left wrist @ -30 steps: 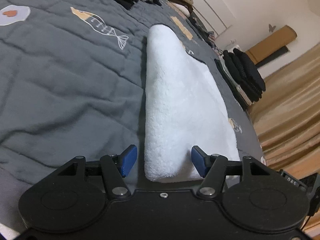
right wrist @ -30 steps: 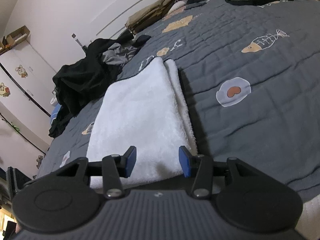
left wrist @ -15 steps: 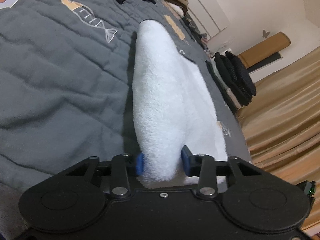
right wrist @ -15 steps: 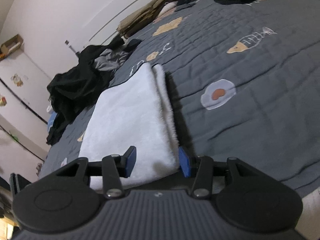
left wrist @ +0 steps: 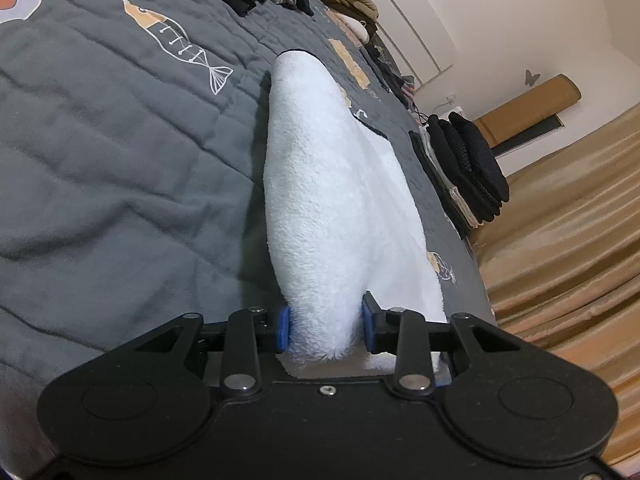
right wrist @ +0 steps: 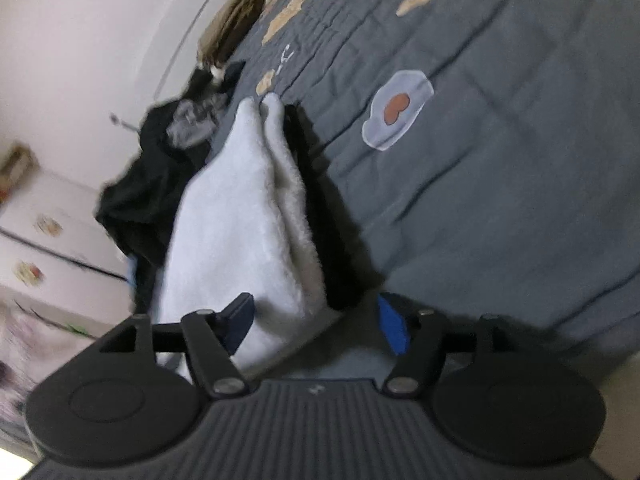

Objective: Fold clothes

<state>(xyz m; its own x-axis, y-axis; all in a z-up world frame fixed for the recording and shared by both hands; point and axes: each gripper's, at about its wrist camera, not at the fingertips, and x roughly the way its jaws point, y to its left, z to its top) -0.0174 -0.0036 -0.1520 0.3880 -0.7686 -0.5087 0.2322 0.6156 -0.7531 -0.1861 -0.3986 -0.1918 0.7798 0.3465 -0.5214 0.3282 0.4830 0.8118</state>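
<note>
The white fleece garment (left wrist: pixel 340 208) lies folded lengthwise on the grey bed quilt (left wrist: pixel 112 168), stretching away ahead of both tools. The left hand-held gripper (left wrist: pixel 325 330) is clamped on its near end, pads pressed into the bunched pile. The right hand-held gripper (right wrist: pixel 316 320) is opening, its jaws straddling the near corner without pinching it. The risk: a lift from the left alone could drag the thick fleece and let the stacked layers slide apart.
</note>
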